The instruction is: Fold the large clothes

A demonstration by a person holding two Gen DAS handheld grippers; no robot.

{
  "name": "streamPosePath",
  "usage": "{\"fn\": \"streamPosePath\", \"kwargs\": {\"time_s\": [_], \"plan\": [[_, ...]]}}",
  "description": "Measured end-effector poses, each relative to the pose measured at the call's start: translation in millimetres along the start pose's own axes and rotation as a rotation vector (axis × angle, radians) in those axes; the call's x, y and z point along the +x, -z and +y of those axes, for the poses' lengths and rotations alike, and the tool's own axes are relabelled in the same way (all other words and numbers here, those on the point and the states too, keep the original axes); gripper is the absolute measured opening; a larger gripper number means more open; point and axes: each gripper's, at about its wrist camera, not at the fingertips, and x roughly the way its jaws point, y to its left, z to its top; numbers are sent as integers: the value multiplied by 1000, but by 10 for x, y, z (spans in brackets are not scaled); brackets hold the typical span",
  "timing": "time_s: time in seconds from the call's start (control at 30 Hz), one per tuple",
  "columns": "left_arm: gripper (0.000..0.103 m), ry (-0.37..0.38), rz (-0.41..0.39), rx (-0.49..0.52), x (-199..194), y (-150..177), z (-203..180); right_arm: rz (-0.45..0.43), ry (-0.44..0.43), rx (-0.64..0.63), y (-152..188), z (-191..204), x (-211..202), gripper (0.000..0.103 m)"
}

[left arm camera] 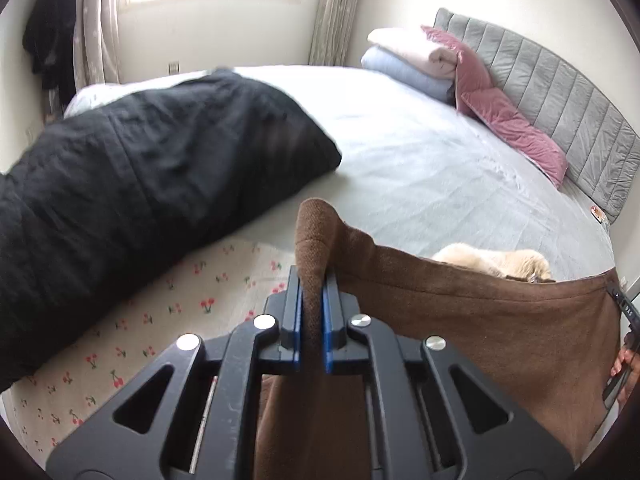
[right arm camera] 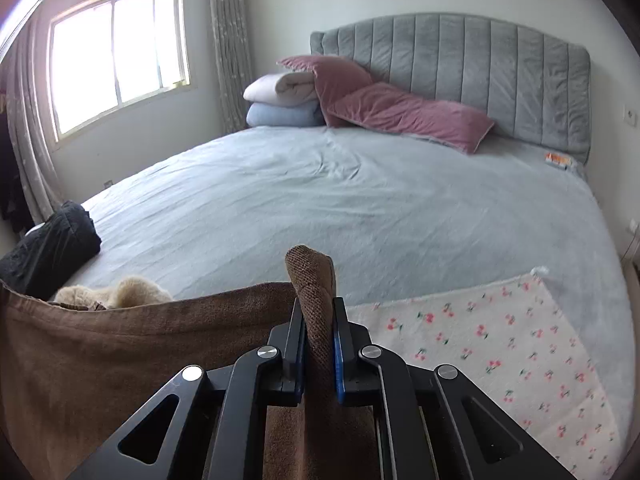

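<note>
Left claw: closed on a bunched corner of the brown garment, fold of cloth pinched between the blue pads and standing up past the fingertips. Right claw: likewise clamped on the opposite corner of the same brown garment, coarse woven nub protruding above the pads. Garment stretched between both claws, top hem sagging slightly, body hanging below the claws at the foot of the bed.

Left of the left claw: large black garment, crumpled, matte, lying across the bed edge and partly over a cherry-print blanket. Ahead of the brown hem, between the claws: cream fluffy item, partly hidden behind the hem. Right of the right claw: the same cherry-print blanket, flat, cream with red cherries.

Farther ahead: pale grey-blue sheet, lightly creased; stacked folded quilts, white over light blue; pink velvet pillows leaning on the grey channel-tufted headboard. At the far right edge of the left wrist view: a person's hand on the right claw's handle.
</note>
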Motion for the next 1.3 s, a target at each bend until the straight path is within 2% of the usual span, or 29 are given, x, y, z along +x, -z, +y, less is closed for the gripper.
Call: {"fn": "streamPosePath", "kwargs": {"time_s": [0.1, 0.2, 0.3, 0.37, 0.5, 0.6, 0.67, 0.7, 0.73, 0.77, 0.8, 0.83, 0.87, 0.97, 1.07, 1.13, 1.2, 1.23, 1.27, 1.3], "plan": [[10, -67, -138, 64, -110, -143, -229, -81, 91, -28, -169, 94, -73, 10], [10, -94, -144, 38, 171, -354, -225, -82, 132, -13, -304, 142, 123, 10], [10, -136, -147, 59, 514, -368, -226, -40, 163, -26, -343, 236, 477, 10], [10, -162, -106, 80, 822, -284, -252, 17, 185, -39, -287, 273, 777, 10], [15, -194, 29, 100, 1312, -86, -239, 156, 215, -57, -45, 236, 1215, 13], [11, -306, 129, 94, 1416, -119, -171, 165, 257, -81, -25, 238, 1176, 16], [12, -322, 141, 79, 1273, -167, -104, 149, 273, -94, -45, 246, 996, 23], [13, -320, 140, 81, 1158, -181, -84, 142, 268, -101, -62, 254, 879, 25], [19, -307, 135, 90, 1025, -189, -86, 136, 248, -102, -75, 262, 742, 27], [32, -288, 128, 100, 877, -181, -90, 131, 207, -100, -76, 279, 591, 30], [38, -266, 119, 114, 711, -155, -124, 133, 157, -98, -56, 324, 425, 38], [49, -230, 108, 129, 541, -99, -177, 136, 114, -99, -24, 403, 269, 46], [58, -192, 99, 148, 391, -28, -265, 133, 76, -101, 36, 489, 101, 49], [73, -50, 94, 197, -26, 263, -578, 158, -82, -140, 338, 913, -334, 57], [73, 58, 101, 224, -239, 576, -864, 190, -237, -157, 713, 1328, -614, 57], [73, 75, 96, 202, -328, 783, -854, 235, -269, -164, 970, 1448, -675, 57], [73, 58, 139, 172, -275, 974, -677, 296, -264, -108, 1192, 1300, -648, 57], [74, 23, 183, 163, -207, 1069, -545, 311, -253, -75, 1270, 1140, -637, 57], [73, 2, 211, 148, -146, 1134, -383, 309, -217, -58, 1341, 964, -653, 57], [73, 2, 209, 134, -167, 1185, -222, 302, -138, -58, 1394, 767, -696, 57]]}}
